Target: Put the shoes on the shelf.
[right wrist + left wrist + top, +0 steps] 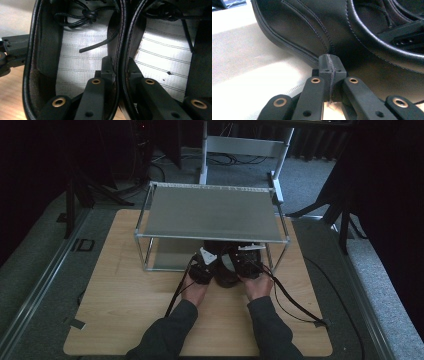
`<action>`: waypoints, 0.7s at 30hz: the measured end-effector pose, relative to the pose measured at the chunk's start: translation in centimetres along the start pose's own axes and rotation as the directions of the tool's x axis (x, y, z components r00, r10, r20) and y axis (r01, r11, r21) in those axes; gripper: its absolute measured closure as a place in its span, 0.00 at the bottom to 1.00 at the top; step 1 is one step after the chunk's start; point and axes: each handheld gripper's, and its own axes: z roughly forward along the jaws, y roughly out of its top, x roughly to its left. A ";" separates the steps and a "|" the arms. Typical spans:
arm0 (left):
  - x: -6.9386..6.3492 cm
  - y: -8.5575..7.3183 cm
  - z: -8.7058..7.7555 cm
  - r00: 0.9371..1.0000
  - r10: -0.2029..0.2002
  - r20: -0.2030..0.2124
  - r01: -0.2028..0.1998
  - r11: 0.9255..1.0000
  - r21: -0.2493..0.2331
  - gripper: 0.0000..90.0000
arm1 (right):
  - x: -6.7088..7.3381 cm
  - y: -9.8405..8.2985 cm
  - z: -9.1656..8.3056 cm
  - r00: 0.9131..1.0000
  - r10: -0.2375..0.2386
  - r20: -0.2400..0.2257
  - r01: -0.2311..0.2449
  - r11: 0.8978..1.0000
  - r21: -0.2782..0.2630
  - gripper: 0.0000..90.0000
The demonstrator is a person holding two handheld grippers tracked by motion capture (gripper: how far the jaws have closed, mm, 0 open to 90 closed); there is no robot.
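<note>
- Here, two black shoes (227, 267) side by side on the worktop (125, 285), partly under the metal shelf (210, 212).
- Right tool (117, 67) clamped on the two touching inner collars of the shoes.
- Left tool (330, 65) fully closed, empty, tips against the outer leather.

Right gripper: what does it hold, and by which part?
The right gripper pinches the pair of black shoes by their two touching inner collar walls, one jaw inside each shoe.

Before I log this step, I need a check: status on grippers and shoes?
Right gripper shut on both shoes' touching collars. Left gripper shut, empty, against a shoe's side. Shoes at the rack's lower shelf; top shelf overhangs.
</note>
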 end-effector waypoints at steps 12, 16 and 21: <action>0.5 0.5 0.3 0.999 0.004 -0.032 -0.006 0.999 -0.036 1.00 | 0.3 0.5 0.2 0.999 0.026 0.021 -0.025 0.999 -0.046 0.90; 0.5 0.6 0.6 0.998 0.014 -0.056 -0.017 0.999 -0.047 1.00 | 0.5 0.5 0.4 0.998 0.052 0.027 -0.050 0.997 -0.061 0.90; 0.6 0.5 1.0 0.997 0.017 -0.070 -0.021 0.998 -0.056 1.00 | 0.7 0.4 0.8 0.996 0.080 0.042 -0.077 0.994 -0.079 0.90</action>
